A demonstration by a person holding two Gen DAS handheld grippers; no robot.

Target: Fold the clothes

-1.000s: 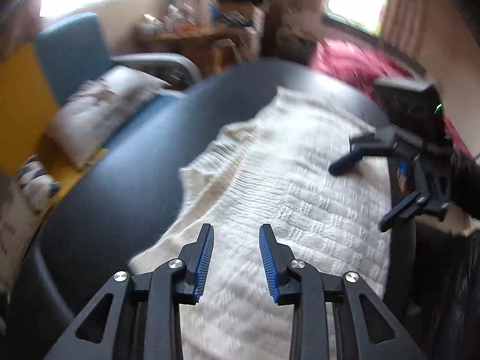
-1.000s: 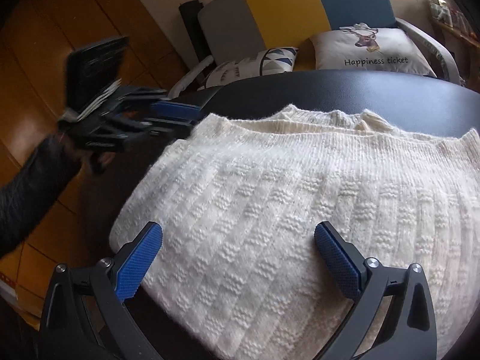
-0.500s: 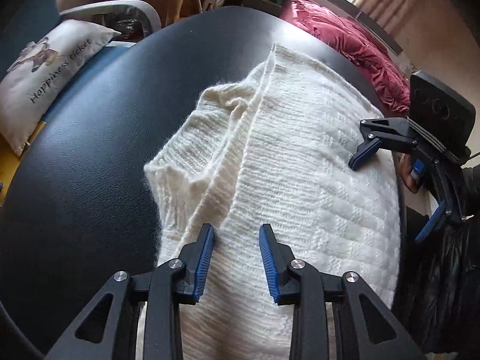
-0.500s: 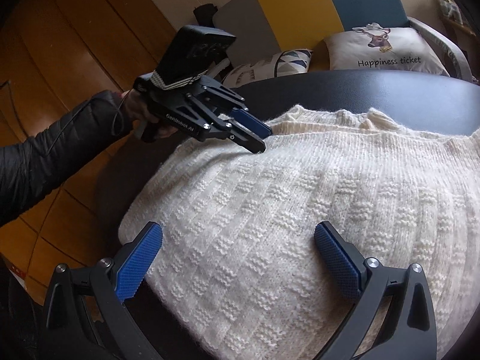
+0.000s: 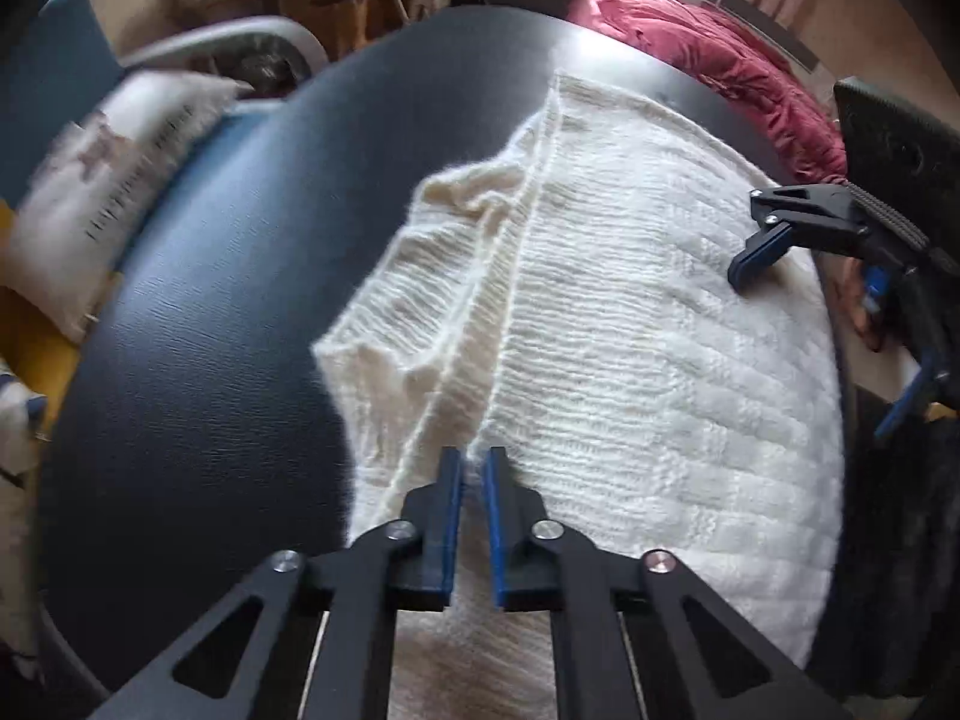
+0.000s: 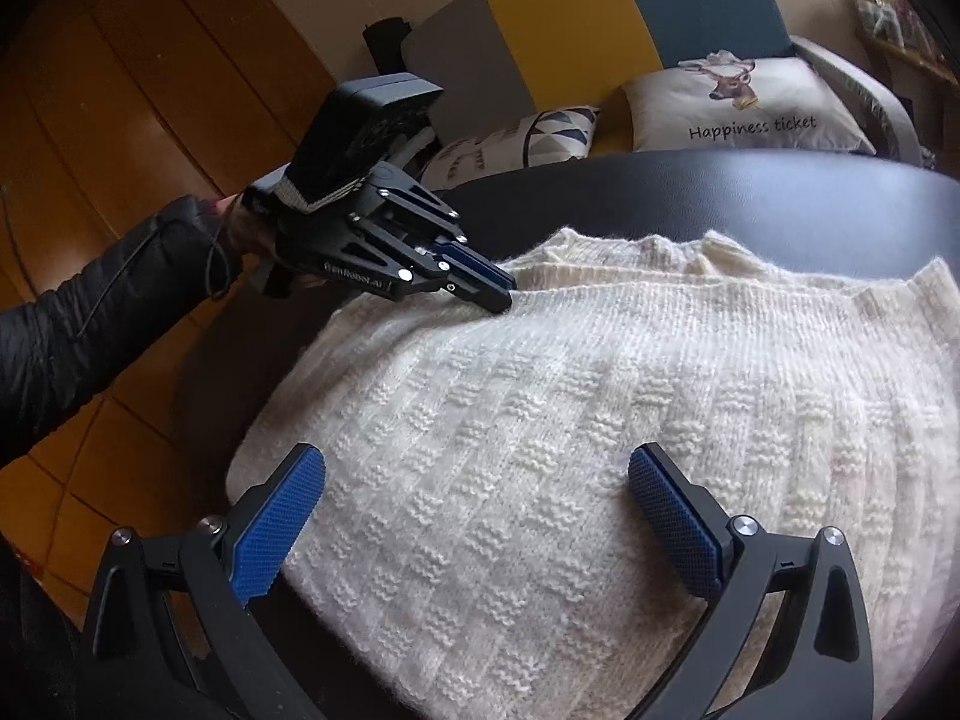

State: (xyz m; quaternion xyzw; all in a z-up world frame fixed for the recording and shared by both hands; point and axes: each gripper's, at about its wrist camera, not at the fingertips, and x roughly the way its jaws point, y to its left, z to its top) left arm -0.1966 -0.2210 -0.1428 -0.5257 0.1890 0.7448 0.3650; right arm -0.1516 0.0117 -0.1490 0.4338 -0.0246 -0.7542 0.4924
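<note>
The left gripper (image 5: 474, 468), black-framed with blue ribbed pads, is seen at the lower centre of the left wrist view, its jaws clamped on a raised ridge of the cream knitted sweater (image 5: 630, 360). In the right wrist view it sits at the centre left, its tips pressed into the knit at the sweater's upper left edge. The right gripper (image 6: 474, 516) is held wide apart at the bottom of its own view, low over the near hem; nothing is held between its pads, and contact with the knit cannot be told.

The sweater is spread across the round black table (image 5: 228, 300), filling the centre and right of the left wrist view. A loosely bunched, narrower part of the knit is heaped along its left side.

Risks, as judged:
- Only a thin pinch of loose knit appears to be caught, so a single layer may be lifted and the fold left crooked.
- The stretchy yarn may be snagged or pulled out of shape by the ribbed pads.
- With the hem unpinned, the whole garment may be dragged over the smooth tabletop.

The knit is soft and fuzzy, patterned in raised blocks, ribbed along the edges. The table surface is dark, faintly grained and slightly glossy.
</note>
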